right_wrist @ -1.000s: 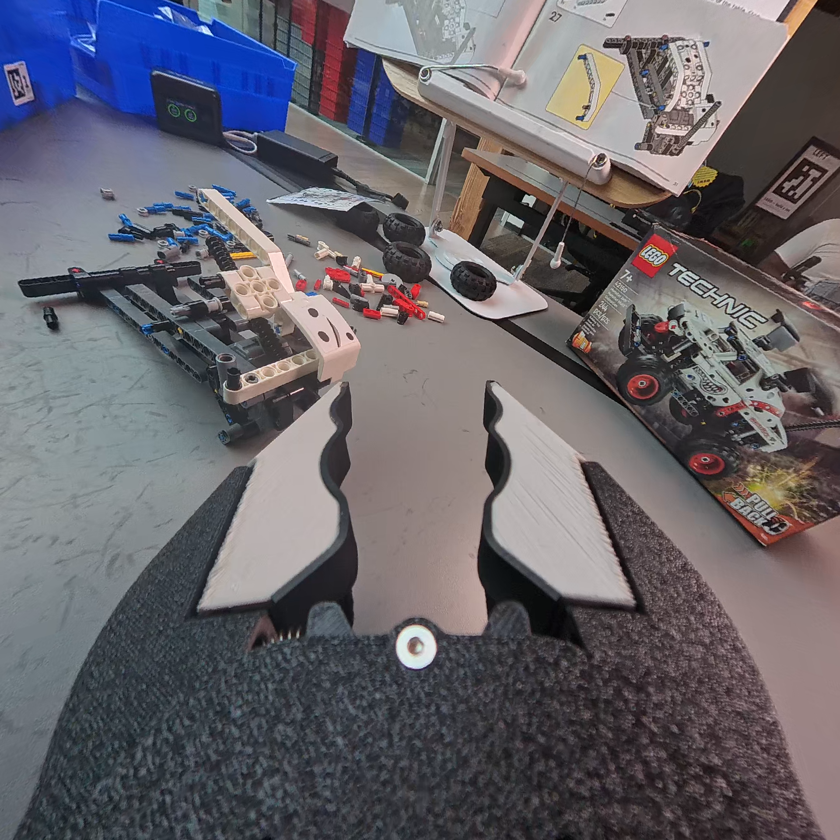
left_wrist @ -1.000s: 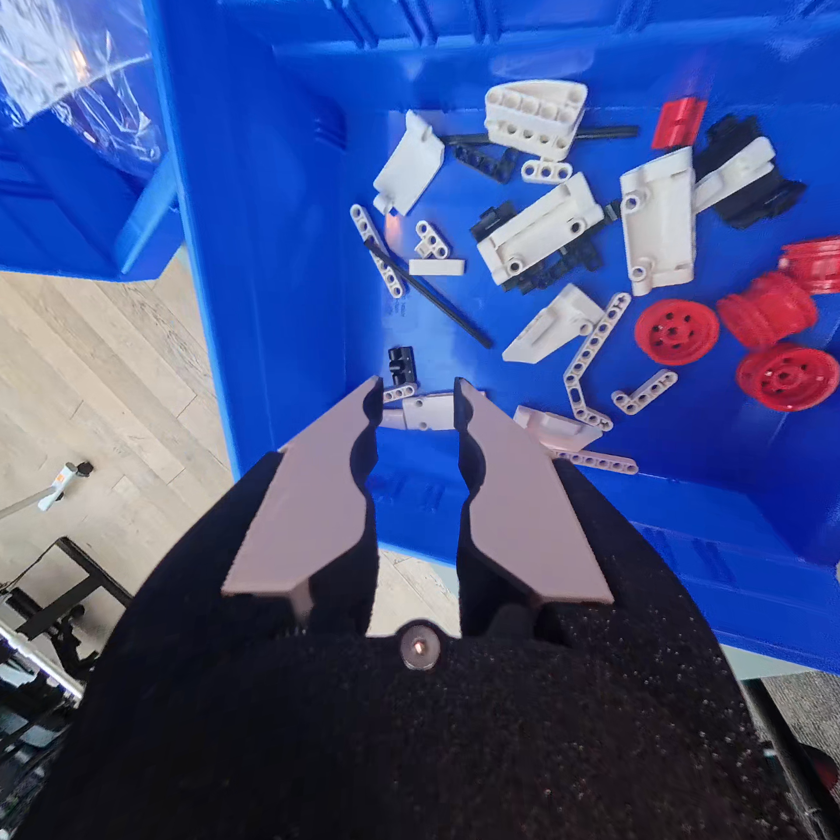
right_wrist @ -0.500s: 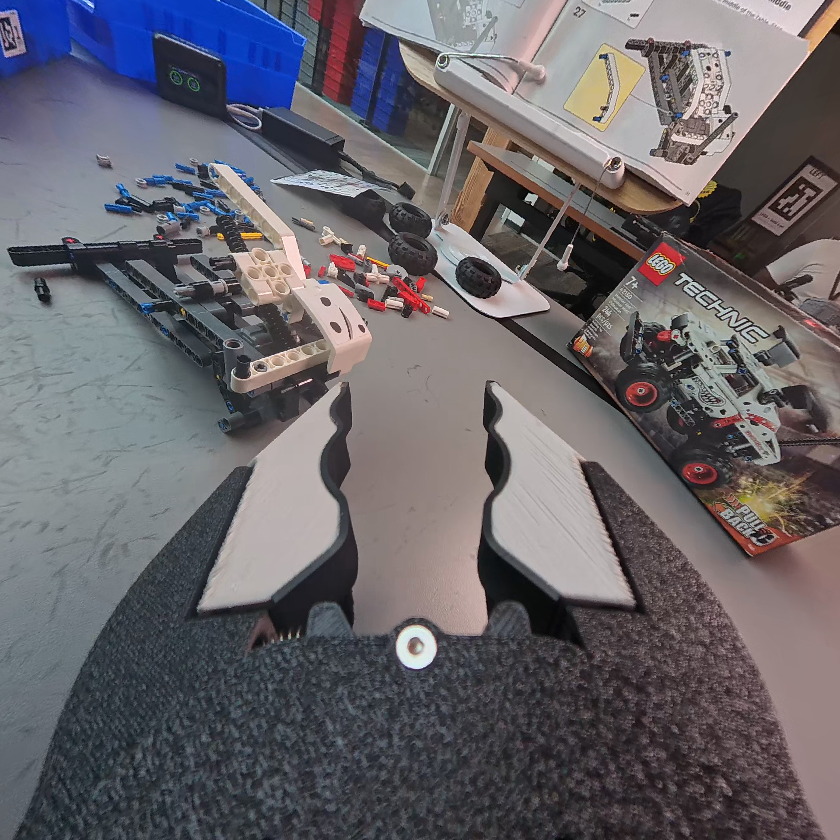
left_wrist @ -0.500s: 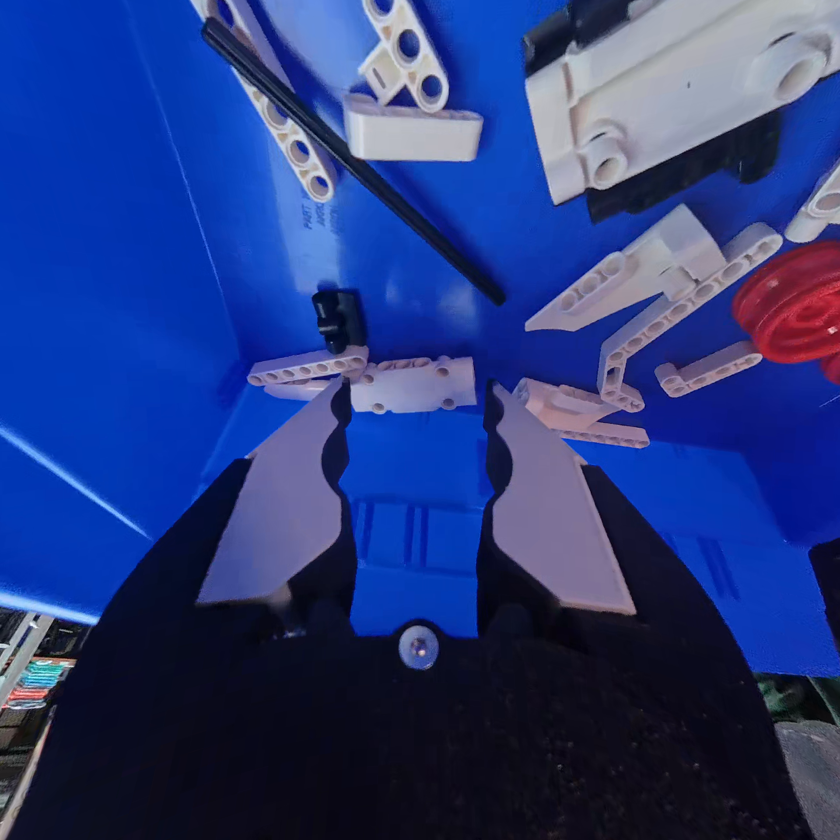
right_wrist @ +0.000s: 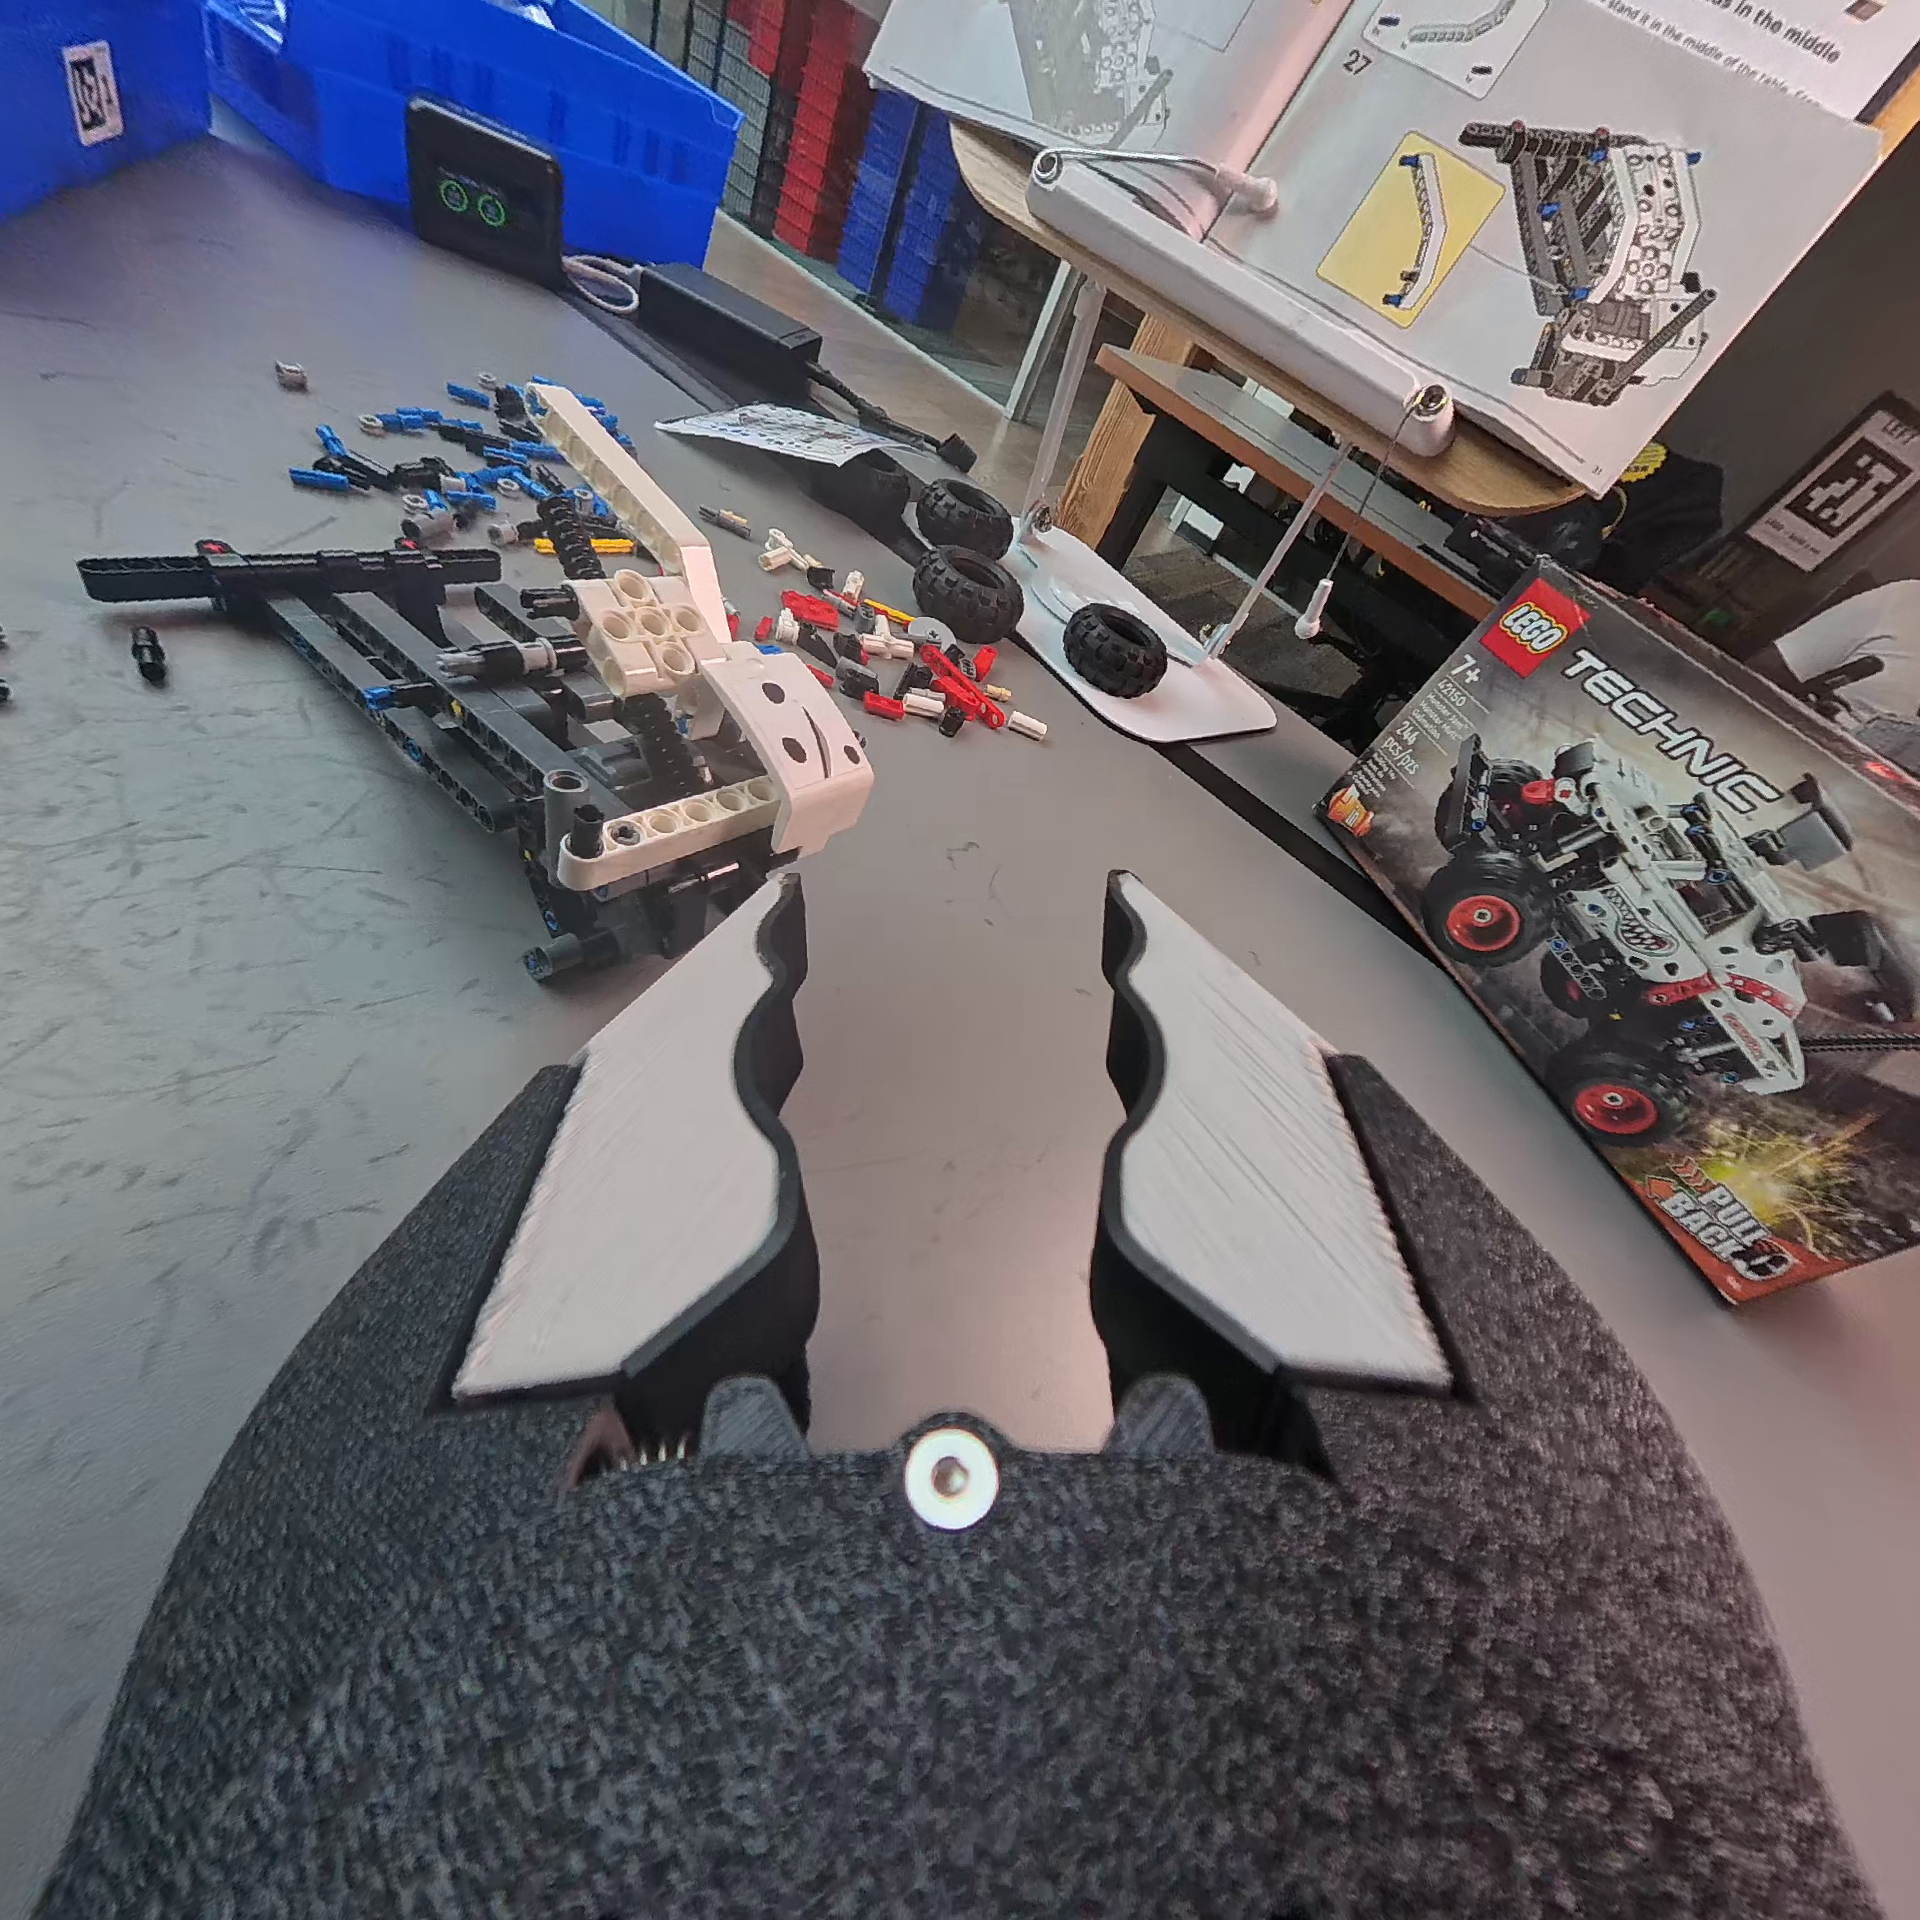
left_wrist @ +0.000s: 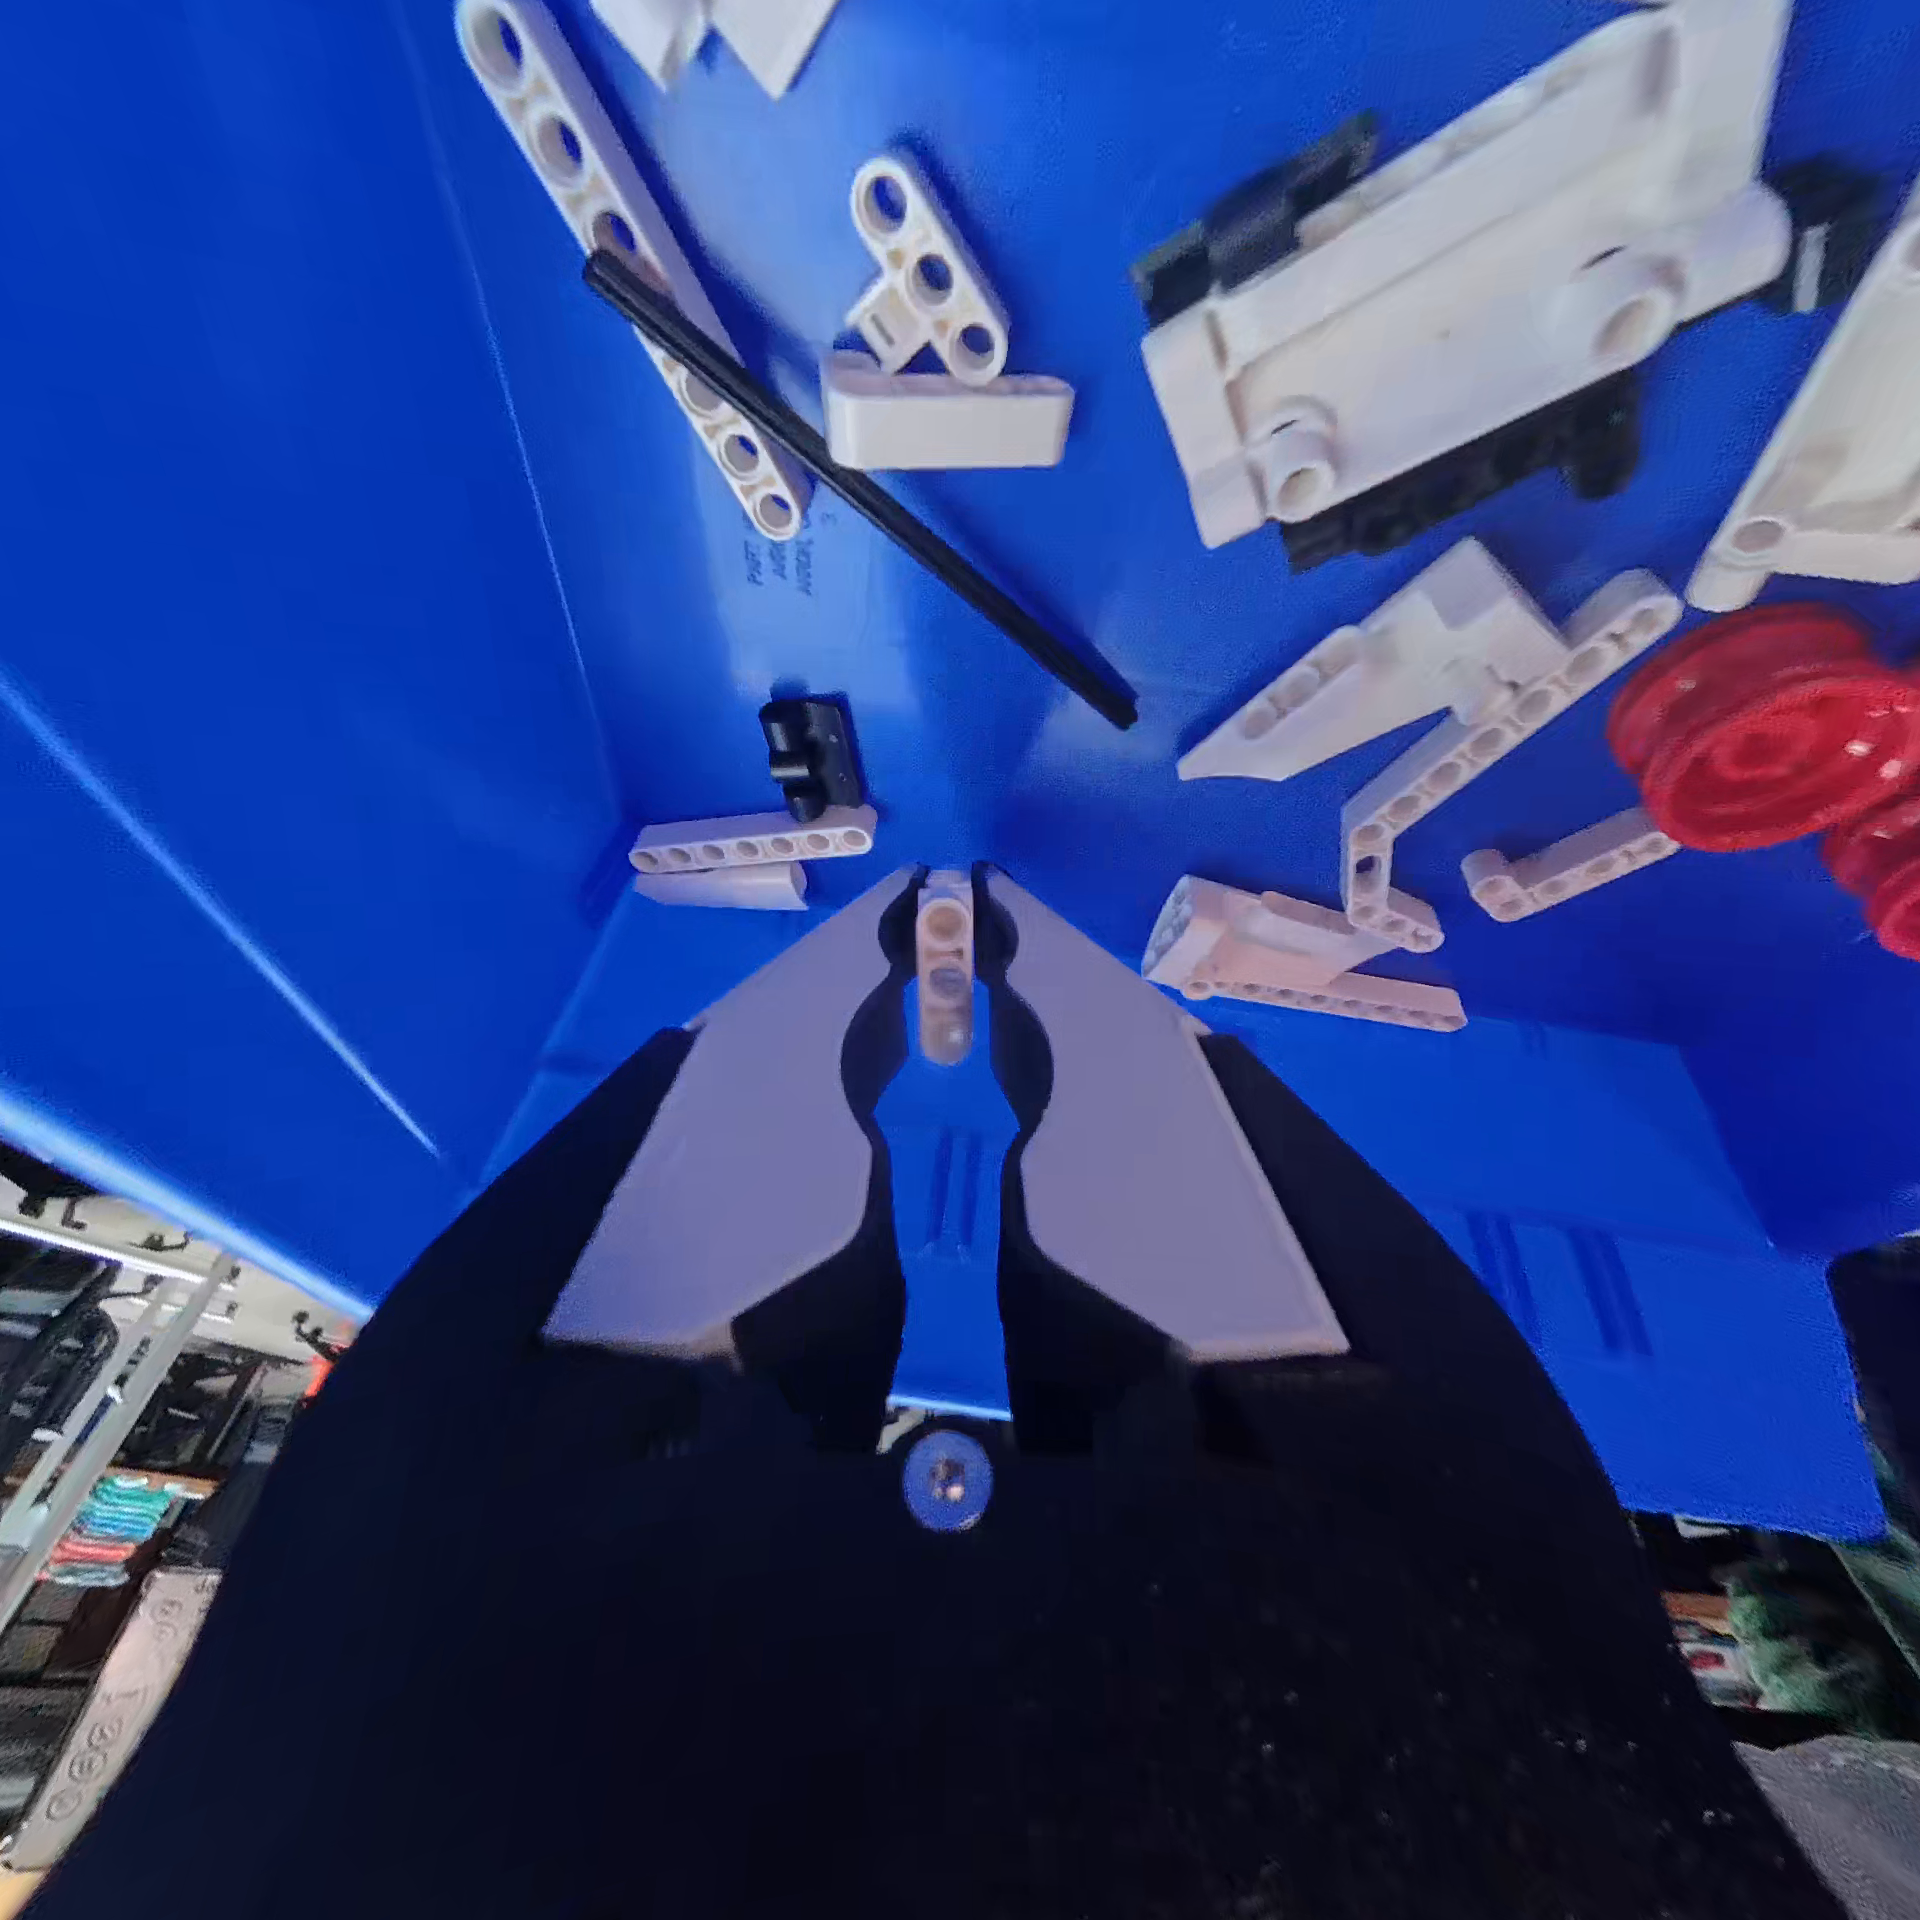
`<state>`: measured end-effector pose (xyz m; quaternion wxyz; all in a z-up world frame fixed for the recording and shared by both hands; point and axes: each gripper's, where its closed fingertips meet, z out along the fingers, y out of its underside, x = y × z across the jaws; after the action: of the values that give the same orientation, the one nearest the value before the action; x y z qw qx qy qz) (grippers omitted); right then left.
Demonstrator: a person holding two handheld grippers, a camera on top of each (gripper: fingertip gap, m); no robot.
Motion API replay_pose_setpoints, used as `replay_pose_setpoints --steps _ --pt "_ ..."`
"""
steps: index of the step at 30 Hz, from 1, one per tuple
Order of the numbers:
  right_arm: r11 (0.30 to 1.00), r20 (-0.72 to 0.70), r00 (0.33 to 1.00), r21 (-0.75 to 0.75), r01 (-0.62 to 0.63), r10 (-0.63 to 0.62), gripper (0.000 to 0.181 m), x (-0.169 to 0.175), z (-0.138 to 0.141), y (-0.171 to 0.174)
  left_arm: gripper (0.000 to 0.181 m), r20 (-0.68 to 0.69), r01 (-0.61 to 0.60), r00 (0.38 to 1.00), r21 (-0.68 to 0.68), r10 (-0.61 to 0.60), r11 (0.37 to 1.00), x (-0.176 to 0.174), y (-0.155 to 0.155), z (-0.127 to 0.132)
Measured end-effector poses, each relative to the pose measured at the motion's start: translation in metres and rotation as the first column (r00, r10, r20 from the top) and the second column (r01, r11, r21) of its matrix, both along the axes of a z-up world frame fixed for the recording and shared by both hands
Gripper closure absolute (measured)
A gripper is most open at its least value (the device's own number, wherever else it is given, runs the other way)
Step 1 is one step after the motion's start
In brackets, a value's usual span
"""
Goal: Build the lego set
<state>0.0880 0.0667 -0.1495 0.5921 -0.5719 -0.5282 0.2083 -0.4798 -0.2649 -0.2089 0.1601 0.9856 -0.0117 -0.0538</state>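
Down in the blue bin (left_wrist: 312, 520), the left gripper (left_wrist: 948, 883) has its jaws pinched tight on a small white pin-hole piece (left_wrist: 943, 961), held edge-on so its long axis runs straight along the fingers, one end at the tips and the other pointing back toward the camera. Just left of the tips a short white beam (left_wrist: 753, 844) lies flat across the view, with a black connector (left_wrist: 810, 753) touching its upper edge. To the right sits a white bracket on a long beam (left_wrist: 1299, 956); a black axle (left_wrist: 852, 488) slants across the bin floor, crossing a long white beam (left_wrist: 623, 239) that runs the same diagonal. Farther out are a large white panel (left_wrist: 1455, 312) and a red wheel hub (left_wrist: 1766, 727). Over at the grey table (right_wrist: 208, 987), the right gripper (right_wrist: 951, 894) hangs with its jaws wide apart and nothing between them. Just ahead of its left finger lies the half-built chassis (right_wrist: 582, 707), its long axis angling away to the left, the white nose end nearest the gripper. Beyond lie scattered small parts (right_wrist: 894, 665), three black tyres (right_wrist: 966, 592), the set's box (right_wrist: 1662, 914) to the right, and the instruction booklet (right_wrist: 1507, 208) on its stand.
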Motion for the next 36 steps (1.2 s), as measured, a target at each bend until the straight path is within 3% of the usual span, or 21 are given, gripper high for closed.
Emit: replay_pose_setpoints --steps 4,7,9,13,17,20,24,28,29,31,33,36 --pt "1.000 0.005 1.000 0.011 -0.015 0.015 0.125 0.000 0.000 -0.003 0.173 -0.004 0.050 0.999 0.151 -0.050 0.987 0.018 0.023 0.036" --pt "0.999 0.015 1.000 0.022 -0.026 0.026 0.125 -0.001 -0.001 -0.006 0.174 -0.027 0.168 0.985 0.379 -0.170 0.910 0.059 0.068 0.077" --pt "0.999 0.017 0.999 0.027 -0.030 0.030 0.125 -0.001 -0.001 -0.007 0.174 -0.036 0.245 0.963 0.541 -0.269 0.805 0.108 0.102 0.107" --pt "0.999 0.009 0.999 0.018 -0.040 0.040 0.125 -0.001 0.001 -0.010 0.174 -0.071 0.370 0.859 0.769 -0.507 0.521 0.236 0.150 0.144" --pt "0.998 -0.026 0.998 0.018 -0.064 0.065 0.125 -0.001 0.010 -0.018 0.173 -0.102 0.393 0.703 0.880 -0.704 0.265 0.369 0.170 0.132" --pt "0.983 -0.093 0.979 -0.011 -0.184 0.182 0.127 -0.004 0.024 -0.041 0.172 -0.100 0.288 0.628 0.951 -0.772 0.110 0.452 0.184 0.109" --pt "0.857 -0.243 0.856 -0.137 -0.496 0.456 0.134 -0.009 0.047 -0.105 0.172 0.048 0.003 0.550 0.998 -0.834 0.059 0.533 0.196 0.090" --pt "0.776 -0.156 0.782 -0.111 -0.622 0.604 0.127 -0.015 0.036 -0.150 0.172 0.133 -0.179 0.424 0.982 -0.896 0.061 0.567 0.185 0.097" --pt "0.746 -0.157 0.756 -0.127 -0.653 0.635 0.130 -0.016 0.034 -0.160 0.172 0.125 -0.195 0.410 0.980 -0.903 0.047 0.569 0.181 0.099" --pt "0.737 -0.182 0.745 -0.123 -0.665 0.642 0.160 -0.017 0.036 -0.167 0.172 0.127 -0.226 0.354 0.973 -0.926 0.047 0.571 0.168 0.099" --pt "0.708 -0.174 0.714 -0.107 -0.698 0.678 0.164 -0.016 0.037 -0.174 0.172 0.143 -0.252 0.336 0.966 -0.931 0.057 0.571 0.160 0.100" --pt "0.738 -0.089 0.735 0.012 -0.674 0.673 0.165 -0.021 0.034 -0.176 0.173 0.137 -0.206 0.339 0.976 -0.931 0.068 0.565 0.156 0.095"
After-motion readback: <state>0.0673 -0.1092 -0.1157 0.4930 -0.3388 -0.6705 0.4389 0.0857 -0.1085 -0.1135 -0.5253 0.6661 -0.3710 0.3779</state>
